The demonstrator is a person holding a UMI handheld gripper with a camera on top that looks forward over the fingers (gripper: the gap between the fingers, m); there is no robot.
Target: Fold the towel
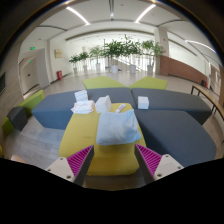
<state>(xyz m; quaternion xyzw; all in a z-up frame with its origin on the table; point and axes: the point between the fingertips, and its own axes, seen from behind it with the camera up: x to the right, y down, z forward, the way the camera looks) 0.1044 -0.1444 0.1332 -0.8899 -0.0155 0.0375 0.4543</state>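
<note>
A pale blue-white towel (119, 127) lies crumpled in a loose heap on a yellow cushioned seat (85, 138), just ahead of my fingers. My gripper (113, 158) is open, its two pink pads (81, 158) spread wide to either side of the yellow seat's near end. Nothing is between the fingers but the yellow surface. The towel lies apart from both fingers.
Grey-blue seat sections (170, 125) surround the yellow one. Several folded white towels (82, 101) and one more (143, 101) sit on the far part of the seating. Beyond are potted plants (122, 50), a wooden counter (180, 68) and an open hall floor.
</note>
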